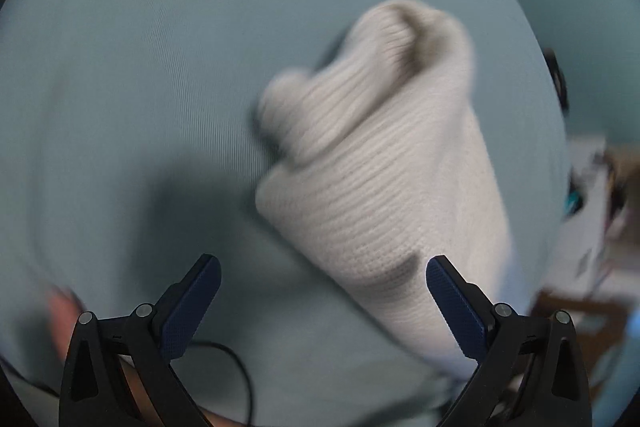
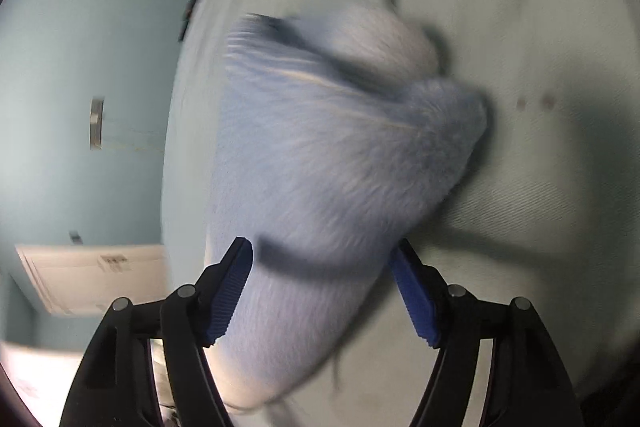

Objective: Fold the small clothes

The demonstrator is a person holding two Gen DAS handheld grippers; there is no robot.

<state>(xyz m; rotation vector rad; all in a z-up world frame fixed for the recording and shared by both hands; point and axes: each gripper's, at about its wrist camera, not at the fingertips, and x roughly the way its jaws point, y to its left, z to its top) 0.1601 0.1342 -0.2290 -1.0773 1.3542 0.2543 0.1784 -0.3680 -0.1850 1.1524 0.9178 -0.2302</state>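
Only our left view resolves the knit garment's (image 1: 384, 163) ribs; its long axis leans upper-left. Left gripper (image 1: 322, 301) and right gripper (image 2: 322, 285) both gape, holding nothing.

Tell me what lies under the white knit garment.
The white knit garment lies on a pale teal cloth surface, which shows all round it. A dark shadow edges its left side. What sits directly beneath is covered, and motion blur hides finer detail.

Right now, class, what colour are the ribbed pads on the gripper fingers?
Dark blue pads on black fingers, clearest in the right wrist view.
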